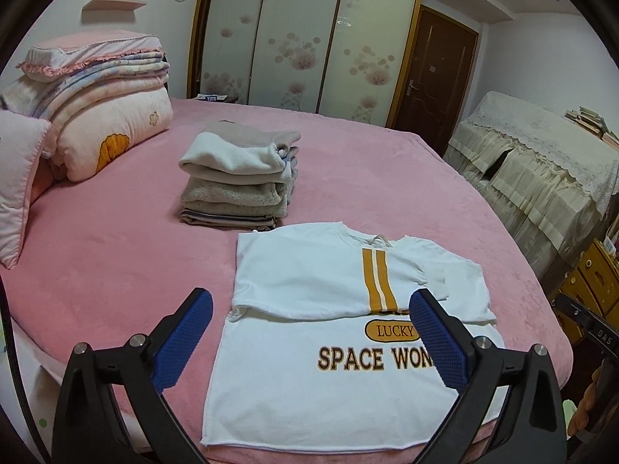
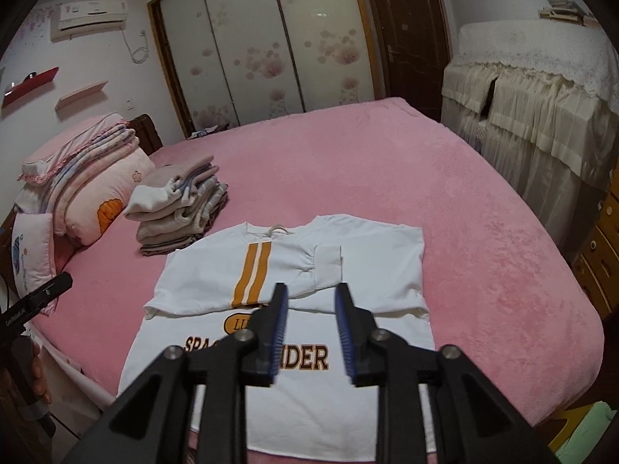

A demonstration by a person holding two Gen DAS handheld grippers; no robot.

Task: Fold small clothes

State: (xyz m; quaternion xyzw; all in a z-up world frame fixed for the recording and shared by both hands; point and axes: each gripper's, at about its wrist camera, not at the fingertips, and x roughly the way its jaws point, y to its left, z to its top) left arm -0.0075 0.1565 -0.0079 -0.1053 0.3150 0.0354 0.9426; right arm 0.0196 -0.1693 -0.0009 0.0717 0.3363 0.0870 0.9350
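A white sweatshirt (image 1: 309, 379) with orange stripes and brown "SPACE WON..." lettering lies flat on the pink bed, both sleeves folded in across the chest. It also shows in the right wrist view (image 2: 294, 266). My left gripper (image 1: 309, 301) is wide open and empty, hovering above the shirt's lower part. My right gripper (image 2: 311, 294) is open with a narrower gap, empty, above the shirt's lettering. A stack of folded grey and white clothes (image 1: 240, 181) sits behind the shirt; it also shows in the right wrist view (image 2: 178, 208).
The pink bed (image 1: 116, 255) fills the scene. Folded quilts and pillows (image 1: 100, 104) are piled at its head on the left. A lace-covered cabinet (image 1: 541, 162) and wooden drawers (image 1: 592, 282) stand to the right. A wardrobe and door are behind.
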